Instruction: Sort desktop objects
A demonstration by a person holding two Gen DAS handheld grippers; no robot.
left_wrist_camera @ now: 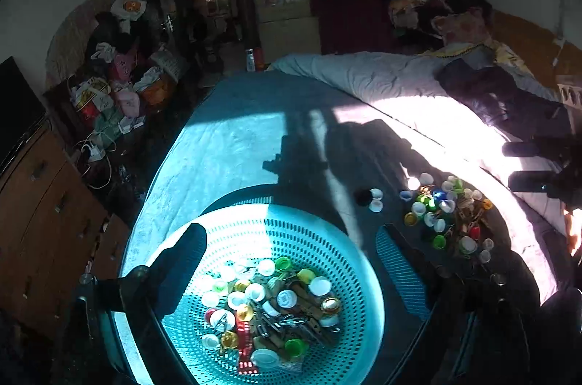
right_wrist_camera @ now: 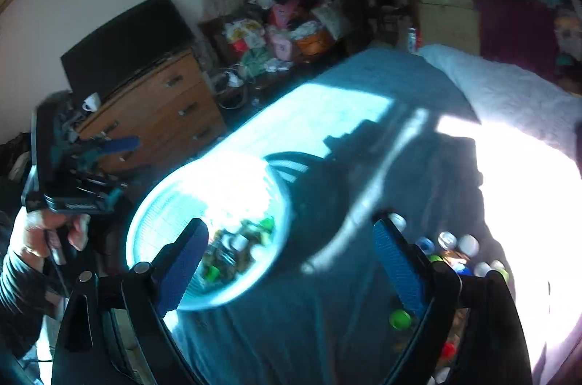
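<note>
Your left tool [left_wrist_camera: 291, 261] is spread wide, nothing between the fingers, and it hangs right over the basket [left_wrist_camera: 327, 239]. One finger [left_wrist_camera: 182, 261] shows at about 9 o'clock of the basket rim, the other at 3 o'clock over the dark cloth.

The basket is a teal perforated thing sitting on the blue cloth [left_wrist_camera: 225, 137] that covers the bed. Inside it you've got a heap of caps [left_wrist_camera: 254, 290]: white, green, gold, plus what look like wooden clothespins and a red strip. It's too jumbled to tell more.

The unsorted pile [left_wrist_camera: 443, 210] lies on the cloth at 2 o'clock from the basket, well apart from it. It's a mix of white, green, blue, yellow and red caps, with a few strays, one of them black, off at its 9 o'clock side.

Your right tool [right_wrist_camera: 291, 261] is wide apart too and holds nothing. In its view, the basket sits by the finger at 9 o'clock, and the pile crowds around the finger at 3 o'clock. The picture there is blurry. Your left hand [right_wrist_camera: 47, 232] shows at 9 o'clock, wrapped around its handle.
</note>
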